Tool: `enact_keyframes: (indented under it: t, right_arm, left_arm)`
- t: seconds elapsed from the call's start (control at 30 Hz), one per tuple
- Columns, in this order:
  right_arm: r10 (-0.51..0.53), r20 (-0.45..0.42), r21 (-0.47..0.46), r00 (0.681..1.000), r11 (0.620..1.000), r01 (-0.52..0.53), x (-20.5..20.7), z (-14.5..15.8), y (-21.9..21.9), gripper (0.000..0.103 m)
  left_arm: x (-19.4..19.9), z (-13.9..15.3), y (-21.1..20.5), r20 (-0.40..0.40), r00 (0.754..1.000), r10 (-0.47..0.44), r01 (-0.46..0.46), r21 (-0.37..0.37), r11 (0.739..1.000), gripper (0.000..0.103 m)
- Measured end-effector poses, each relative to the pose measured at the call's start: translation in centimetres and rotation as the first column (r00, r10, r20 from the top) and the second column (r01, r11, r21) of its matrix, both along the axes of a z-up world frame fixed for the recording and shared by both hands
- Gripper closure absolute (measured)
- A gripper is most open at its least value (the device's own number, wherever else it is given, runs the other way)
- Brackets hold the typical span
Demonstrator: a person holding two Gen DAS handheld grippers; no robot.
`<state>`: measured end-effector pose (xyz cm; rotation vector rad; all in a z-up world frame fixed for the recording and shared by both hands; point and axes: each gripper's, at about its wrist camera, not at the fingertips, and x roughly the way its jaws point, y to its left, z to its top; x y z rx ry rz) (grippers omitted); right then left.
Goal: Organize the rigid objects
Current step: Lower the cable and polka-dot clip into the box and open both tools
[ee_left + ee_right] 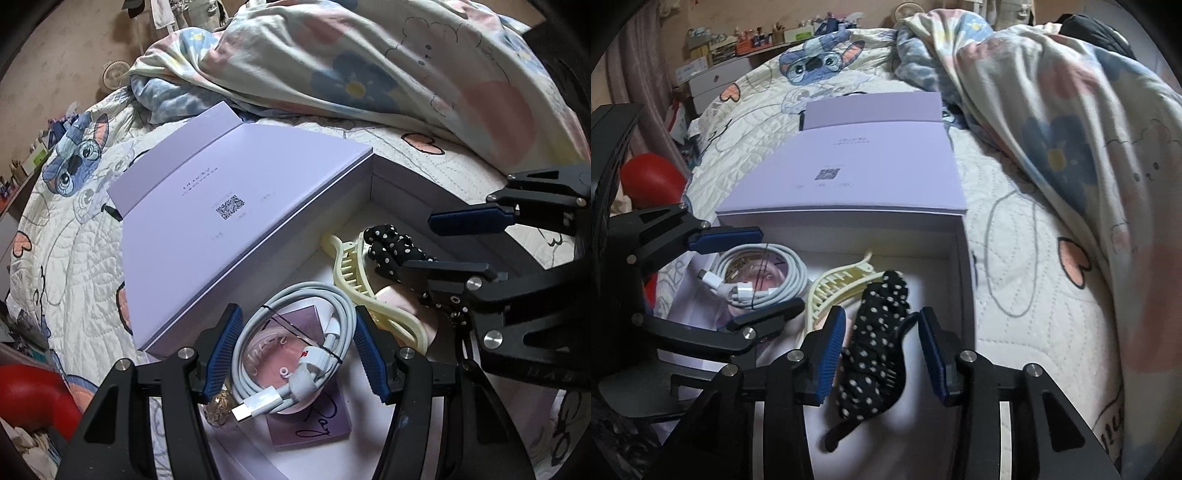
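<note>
A bed fills the scene, spread with a cream quilted cover [1015, 229] printed with hearts and a blue cartoon creature [816, 61]. A rumpled floral duvet [1052, 122] is heaped along the far side. Behind the bed stands a beige wall [55, 62] with a small round fan [115, 74] against it. A cluttered shelf [746, 40] and white drawers [716, 83] sit beside the bed. Soft, dim indoor light.

My left gripper [295, 347] hangs with its fingers spread wide. My right gripper [882, 343], just beside it, is also parted, fingers angled downward.
</note>
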<state>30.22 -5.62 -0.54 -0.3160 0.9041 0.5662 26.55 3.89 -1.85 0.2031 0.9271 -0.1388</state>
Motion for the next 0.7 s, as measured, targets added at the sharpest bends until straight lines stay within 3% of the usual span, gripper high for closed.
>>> enact_keyframes:
  t: [0.17, 0.27, 0.53, 0.6, 0.7]
  right_arm:
    - [-0.015, 0.015, -0.012, 1.000, 1.000, 0.015, -0.4, 0.5, -0.3, 0.060]
    - [-0.019, 0.032, -0.024, 0.999, 1.000, 0.020, -0.7, 0.8, -0.5, 0.056]
    - [-0.040, 0.042, -0.025, 0.998, 0.999, 0.041, -1.4, 1.4, -1.3, 0.053]
    - [-0.043, 0.042, -0.020, 0.998, 0.999, 0.043, -1.6, 1.6, -1.5, 0.050]
    - [-0.046, 0.047, -0.013, 0.998, 0.999, 0.047, -1.9, 1.8, -1.6, 0.049]
  left_arm:
    - [0.1, -0.2, 0.4, -0.030, 0.999, 0.034, -0.034, 0.002, 0.999, 0.039]
    - [0.0, -0.1, 0.7, -0.030, 0.998, 0.057, -0.057, 0.003, 0.998, 0.020]
    - [-0.6, 0.8, 0.6, -0.009, 0.997, 0.071, -0.071, 0.007, 0.997, 0.019]
    - [-0.8, 0.9, 0.6, -0.003, 0.997, 0.074, -0.074, 0.010, 0.997, 0.008]
    - [-1.2, 1.3, 0.6, 0.020, 0.996, 0.085, -0.086, 0.017, 0.996, 0.002]
